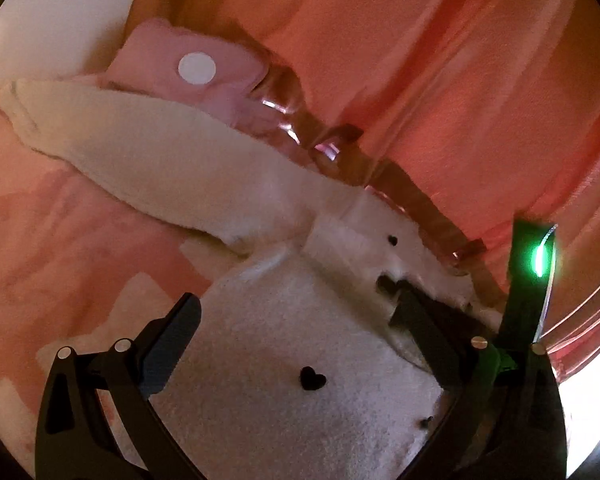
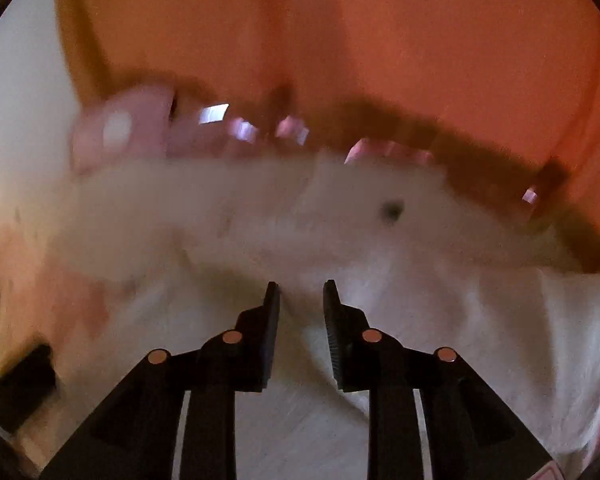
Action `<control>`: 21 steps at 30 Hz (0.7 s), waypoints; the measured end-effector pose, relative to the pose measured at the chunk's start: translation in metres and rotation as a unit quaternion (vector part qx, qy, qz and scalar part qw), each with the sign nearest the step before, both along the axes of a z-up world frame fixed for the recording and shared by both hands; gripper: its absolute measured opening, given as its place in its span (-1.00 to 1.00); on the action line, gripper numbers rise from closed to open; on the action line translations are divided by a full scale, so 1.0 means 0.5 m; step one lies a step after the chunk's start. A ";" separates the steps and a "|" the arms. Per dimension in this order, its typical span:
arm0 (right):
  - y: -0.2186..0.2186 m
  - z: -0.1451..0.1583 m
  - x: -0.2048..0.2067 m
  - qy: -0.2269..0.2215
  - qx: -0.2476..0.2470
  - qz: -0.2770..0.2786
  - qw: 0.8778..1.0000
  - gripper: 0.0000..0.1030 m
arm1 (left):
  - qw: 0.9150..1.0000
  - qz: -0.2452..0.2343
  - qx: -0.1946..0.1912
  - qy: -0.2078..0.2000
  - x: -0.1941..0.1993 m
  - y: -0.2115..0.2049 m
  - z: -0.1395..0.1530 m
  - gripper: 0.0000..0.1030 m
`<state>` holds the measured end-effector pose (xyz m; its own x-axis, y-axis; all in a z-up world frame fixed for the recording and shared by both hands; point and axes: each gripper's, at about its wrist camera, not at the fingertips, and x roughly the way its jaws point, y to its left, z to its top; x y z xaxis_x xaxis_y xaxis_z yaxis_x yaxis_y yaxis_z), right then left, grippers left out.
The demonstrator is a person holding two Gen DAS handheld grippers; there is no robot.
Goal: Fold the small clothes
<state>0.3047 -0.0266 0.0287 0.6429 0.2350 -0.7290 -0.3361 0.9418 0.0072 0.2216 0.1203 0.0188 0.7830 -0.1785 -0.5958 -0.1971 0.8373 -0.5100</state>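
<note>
Now: white fleece garment (image 1: pixel 268 336) looks soft, light, floppy; I'd pinch its sleeve (image 1: pixel 140 148) edge. Left tool (image 1: pixel 296 308) spread; right tool (image 2: pixel 301 292) slightly apart, pinching nothing.

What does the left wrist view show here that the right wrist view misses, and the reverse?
Only the left wrist view: a sharp black heart on the white fleece garment, the left tongs open wide over it, and a green light.

Only the right wrist view: the right tongs, slightly apart with nothing between them.

Both: the garment's long sleeve, a pink folded item with a white dot, and the orange curtain.
</note>
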 end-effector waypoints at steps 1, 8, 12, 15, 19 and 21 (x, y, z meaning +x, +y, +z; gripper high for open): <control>-0.006 -0.006 -0.016 -0.002 0.008 0.003 1.000 -0.58 | 1.000 0.000 -0.005 0.001 0.002 0.003 -0.002 0.91; -0.317 0.021 -0.164 0.005 0.113 -0.141 0.983 0.02 | 0.999 -0.017 -0.036 0.021 0.045 -0.005 -0.034 0.91; -0.475 -0.008 -0.217 0.016 0.186 -0.237 0.954 0.03 | 0.997 -0.026 -0.066 0.019 0.076 -0.015 -0.043 0.91; -0.545 -0.046 -0.201 0.030 0.217 -0.275 0.936 0.04 | 0.996 -0.027 -0.086 0.014 0.099 -0.026 -0.045 0.91; -0.578 -0.080 -0.154 0.042 0.250 -0.283 0.925 0.04 | 0.994 -0.051 -0.090 0.022 0.144 -0.053 -0.066 0.90; -0.587 -0.092 -0.138 0.039 0.273 -0.289 0.917 0.05 | 0.993 -0.058 -0.100 0.039 0.167 -0.064 -0.091 0.90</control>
